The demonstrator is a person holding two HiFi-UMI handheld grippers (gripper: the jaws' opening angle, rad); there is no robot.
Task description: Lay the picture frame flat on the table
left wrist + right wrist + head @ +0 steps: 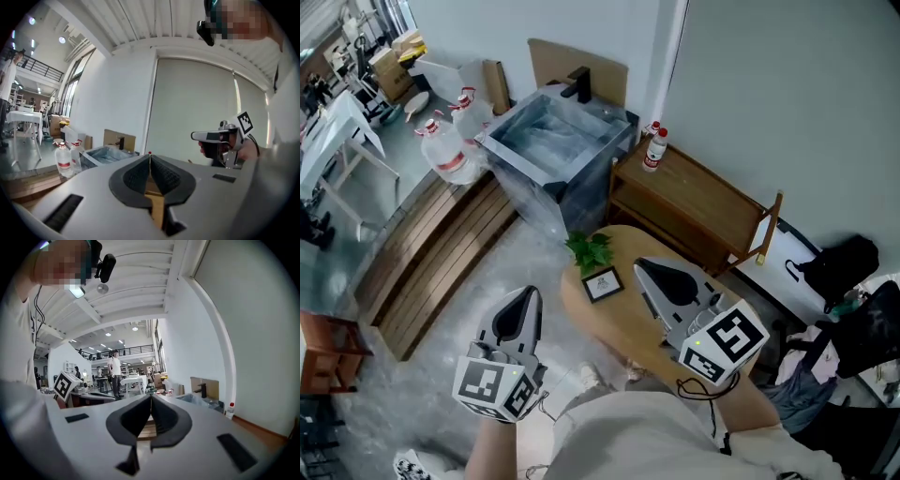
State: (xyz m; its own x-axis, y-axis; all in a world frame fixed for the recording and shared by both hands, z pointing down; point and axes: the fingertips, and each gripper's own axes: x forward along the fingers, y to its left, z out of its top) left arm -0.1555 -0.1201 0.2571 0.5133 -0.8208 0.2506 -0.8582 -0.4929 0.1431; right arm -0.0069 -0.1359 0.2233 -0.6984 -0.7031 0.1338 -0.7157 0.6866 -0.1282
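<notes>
Left gripper [528, 298] and right gripper [645, 267] each have jaws pressed together on nothing. Between them the picture frame [602, 283] sits on the round table [617, 326], at its 10 o'clock edge, with a plant [591, 249] just beyond at 12 o'clock.

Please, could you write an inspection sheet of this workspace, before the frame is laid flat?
Surface: wooden table, mostly bare.
Job's things: frame on the table, untouched; it seems to lean upright.
Clutter: small plant just behind the frame.
Grippers: left gripper and right gripper both shut and empty, short of the frame.
Cables: thin black cable hangs at the right gripper.
Surroundings: bench with a bottle, wrapped sink, water jugs on the floor.
</notes>
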